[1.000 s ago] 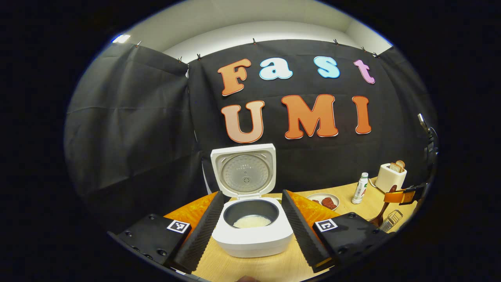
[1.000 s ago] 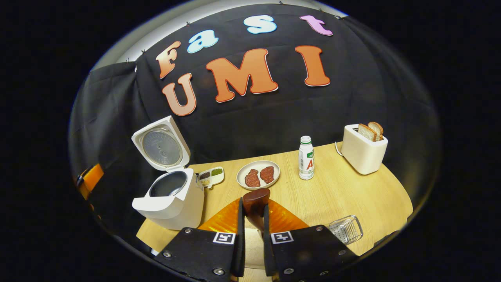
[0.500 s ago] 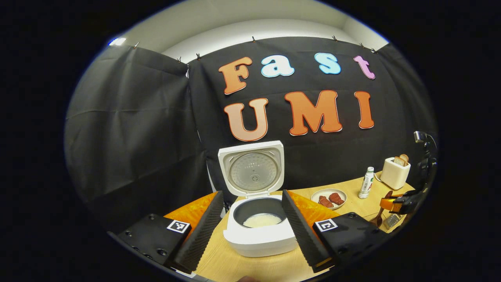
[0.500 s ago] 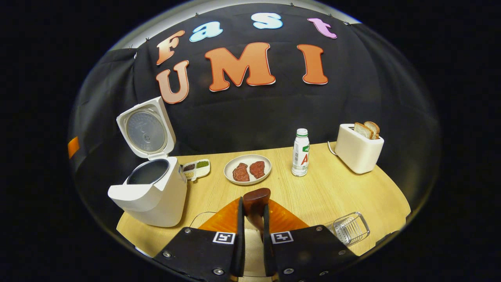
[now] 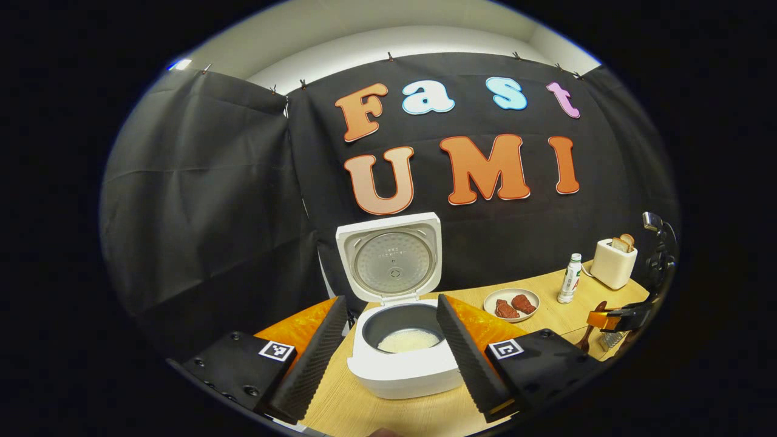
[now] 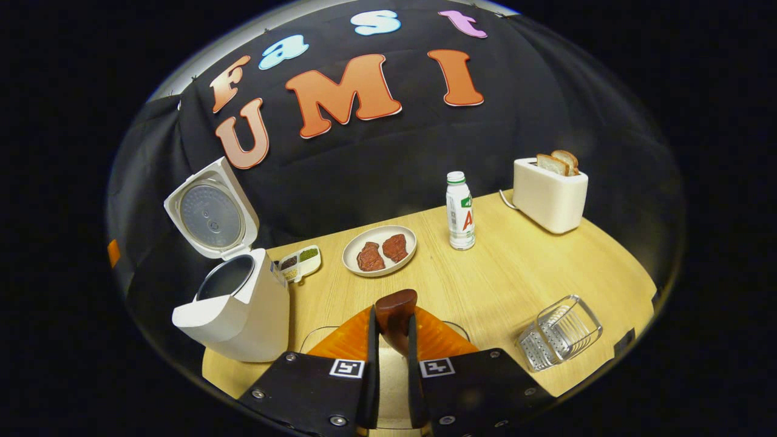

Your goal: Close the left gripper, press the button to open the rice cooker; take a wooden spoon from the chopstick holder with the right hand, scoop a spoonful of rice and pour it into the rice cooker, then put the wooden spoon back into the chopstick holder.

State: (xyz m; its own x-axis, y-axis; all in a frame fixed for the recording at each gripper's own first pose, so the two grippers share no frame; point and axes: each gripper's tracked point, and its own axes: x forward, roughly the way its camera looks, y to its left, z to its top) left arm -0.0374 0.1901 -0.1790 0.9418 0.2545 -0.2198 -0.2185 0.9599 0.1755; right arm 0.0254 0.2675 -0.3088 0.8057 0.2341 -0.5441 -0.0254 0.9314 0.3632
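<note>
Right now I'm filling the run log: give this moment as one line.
rice cooker: lid open, rice inside | left gripper: open | right gripper: shut on wooden spoon | chopstick holder: spoon not back

White rice cooker (image 5: 405,370) standing on the wooden table, lid (image 5: 391,258) tilted up and back, showing its round metal inner plate. Holding a shallow layer of white rice (image 5: 408,342) in the dark inner pot. Wooden spoon (image 6: 395,312), dark brown and glossy, being gripped by the handle, rounded end pointing away. Clear chopstick holder (image 6: 561,340) lying tipped on its side near the table's right edge.
</note>
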